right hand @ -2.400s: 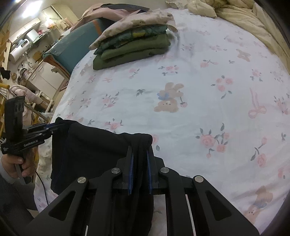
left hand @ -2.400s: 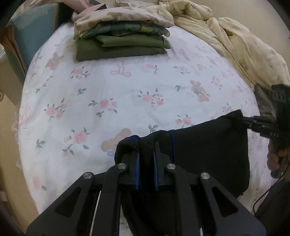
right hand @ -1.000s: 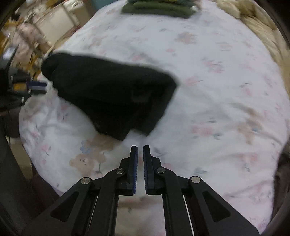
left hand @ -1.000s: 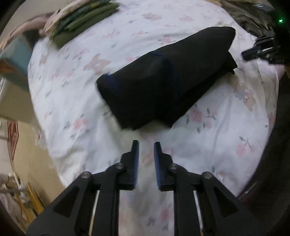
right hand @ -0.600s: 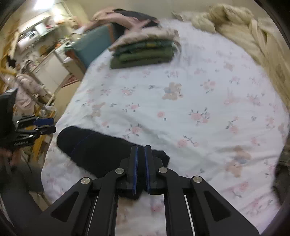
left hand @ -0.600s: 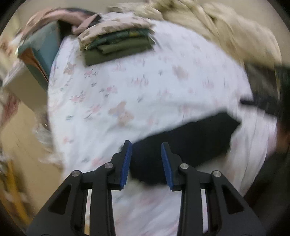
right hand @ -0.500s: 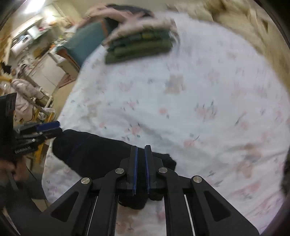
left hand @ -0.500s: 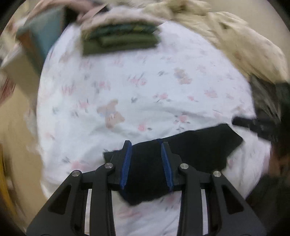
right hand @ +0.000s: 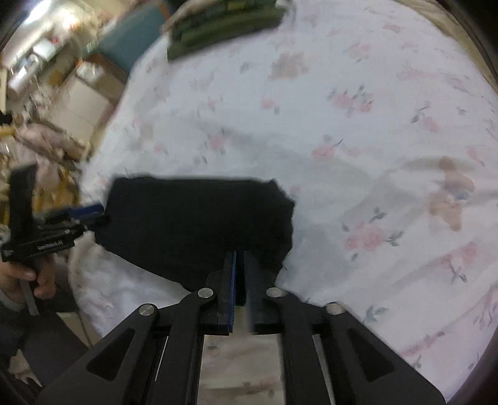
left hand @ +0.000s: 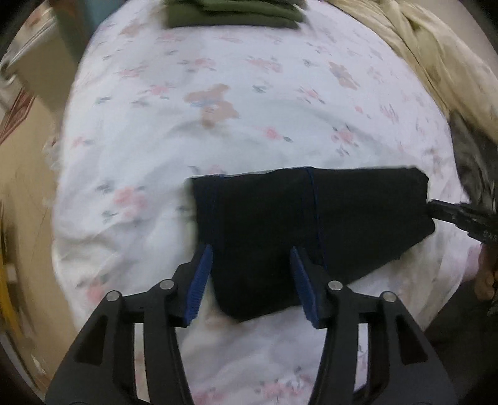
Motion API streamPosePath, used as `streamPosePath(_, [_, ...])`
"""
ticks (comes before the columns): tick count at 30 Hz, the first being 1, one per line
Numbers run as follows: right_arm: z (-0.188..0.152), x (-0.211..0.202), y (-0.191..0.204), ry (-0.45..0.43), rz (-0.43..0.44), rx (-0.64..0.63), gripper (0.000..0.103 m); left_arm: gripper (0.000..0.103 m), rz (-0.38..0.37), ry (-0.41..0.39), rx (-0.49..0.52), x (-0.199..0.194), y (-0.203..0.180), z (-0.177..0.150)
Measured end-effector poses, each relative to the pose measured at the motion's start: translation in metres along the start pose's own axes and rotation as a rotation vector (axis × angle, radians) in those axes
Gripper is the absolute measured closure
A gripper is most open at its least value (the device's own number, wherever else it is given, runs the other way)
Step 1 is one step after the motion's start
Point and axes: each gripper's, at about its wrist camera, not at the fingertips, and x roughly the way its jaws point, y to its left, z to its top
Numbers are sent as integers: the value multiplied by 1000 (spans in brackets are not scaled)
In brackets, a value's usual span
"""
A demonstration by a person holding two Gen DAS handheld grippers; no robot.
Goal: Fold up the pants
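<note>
A bed (left hand: 130, 149) with a white floral sheet fills both views, its left edge dropping to a tan floor, a stack (left hand: 233, 15) of folded green clothes at the far end and a cream quilt (left hand: 435, 53) bunched along the far right. The pants (left hand: 311, 224), black with thin blue seams, lie near the bed's front edge, already folded into a compact block that runs left to right. The left gripper (left hand: 252, 280) hangs over the block's left near corner; its jaws have just been opening and stand well apart, the blue pads clear of the cloth with the corner showing between them. At the right end of the block the right gripper (right hand: 239, 274) sits at the near edge, jaws almost together with only a narrow slit; they have just been easing apart, and whether any cloth is still caught between the tips I cannot tell, since black cloth and black fingers merge there. The pants look soft, light and limp, with no stiffness of their own, so they should sag and unfold if lifted from one point. The sheet under them is loose and could be pinched along with them. The safer hold, I judge, is on both short ends at once, biting through all the layers at the folded edge or a seam.
</note>
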Motion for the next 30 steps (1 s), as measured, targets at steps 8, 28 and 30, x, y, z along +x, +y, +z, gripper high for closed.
streamPosePath(8, [14, -3, -37, -123, 117, 277, 6, 6, -141, -65, -221, 8, 27, 16])
streamPosePath(28, [33, 3, 21, -195, 242, 103, 70, 88, -325, -222, -77, -35, -3, 41])
streamPosePath(30, [52, -8, 25, -234, 254, 97, 70, 88, -327, -246, -79, -43, 2, 61])
